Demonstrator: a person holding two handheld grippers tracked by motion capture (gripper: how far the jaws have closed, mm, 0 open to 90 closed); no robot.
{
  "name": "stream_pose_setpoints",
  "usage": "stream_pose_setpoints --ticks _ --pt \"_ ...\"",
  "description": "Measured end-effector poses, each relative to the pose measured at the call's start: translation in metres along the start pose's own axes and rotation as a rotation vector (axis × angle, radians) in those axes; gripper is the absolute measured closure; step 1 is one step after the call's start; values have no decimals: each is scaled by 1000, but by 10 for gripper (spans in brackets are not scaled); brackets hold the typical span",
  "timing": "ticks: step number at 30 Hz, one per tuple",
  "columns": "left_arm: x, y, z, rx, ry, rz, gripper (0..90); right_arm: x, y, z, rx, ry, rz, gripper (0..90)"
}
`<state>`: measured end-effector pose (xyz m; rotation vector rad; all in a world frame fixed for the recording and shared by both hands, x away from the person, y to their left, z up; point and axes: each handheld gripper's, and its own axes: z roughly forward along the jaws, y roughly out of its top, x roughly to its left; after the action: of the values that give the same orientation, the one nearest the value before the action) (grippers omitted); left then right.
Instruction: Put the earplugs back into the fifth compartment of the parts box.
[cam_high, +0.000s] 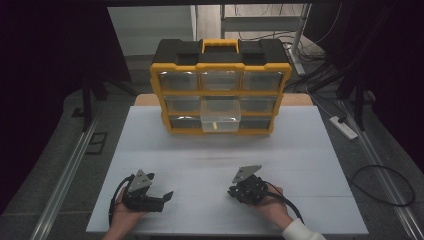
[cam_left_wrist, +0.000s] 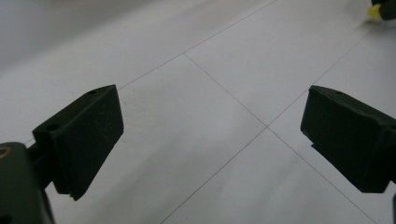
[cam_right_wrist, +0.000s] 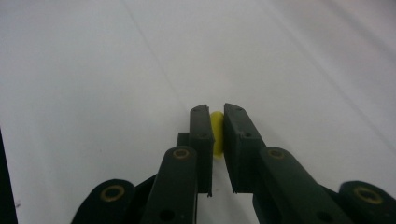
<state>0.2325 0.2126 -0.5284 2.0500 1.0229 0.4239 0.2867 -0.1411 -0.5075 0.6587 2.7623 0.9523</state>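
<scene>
- Right gripper (cam_right_wrist: 217, 122): jaws nearly together, clamped on a small yellow piece (cam_right_wrist: 216, 133) that sits between the pads near the tips; only a sliver of it shows, shape can't be told.
- In the high view the right gripper (cam_high: 234, 192) rests low over the white table (cam_high: 300, 150), near front edge, right of centre, held in the right hand (cam_high: 270, 205); white sleeve (cam_high: 300, 232) at bottom edge. The yellow piece is too small to make out there.
- Left gripper (cam_left_wrist: 212, 135): jaws spread wide, nothing between them, just bare table w/ thin seam lines.
- High view: left gripper (cam_high: 167, 196) at front left, held in left hand (cam_high: 125, 212), jaws pointing toward the right gripper; the two are apart.
- Left gripper view, top right corner: a bit of yellow w/ dark part of the right gripper beside it, far from the left jaws.
- Yellow-and-black organiser (cam_high: 220, 85) w/ clear drawers stands at far side of table, well apart from both grippers.
- One middle drawer (cam_high: 220, 116) is pulled out toward the person; something small & yellowish inside, unclear what.
- Cables, power strip (cam_high: 343, 126) on floor at right.
</scene>
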Motion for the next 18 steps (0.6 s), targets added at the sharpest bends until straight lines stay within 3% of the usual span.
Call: stream_pose_setpoints --ticks 2,4,7,8,12,18 --pt "0 0 0 0 1 -1 60 -4 0 -10 -72 -2 5 823" --pt "0 0 0 0 2 -1 60 -5 1 -13 -94 -6 8 823" --pt "0 0 0 2 4 -1 60 -9 0 -26 -181 -25 10 824" --pt "0 0 0 2 4 -1 60 -9 0 -26 -181 -25 10 824" --pt "0 0 1 1 4 -2 60 -14 -2 -40 -276 -33 23 823" --pt "0 0 0 -1 4 -2 60 -17 -3 -50 -342 -49 53 823"
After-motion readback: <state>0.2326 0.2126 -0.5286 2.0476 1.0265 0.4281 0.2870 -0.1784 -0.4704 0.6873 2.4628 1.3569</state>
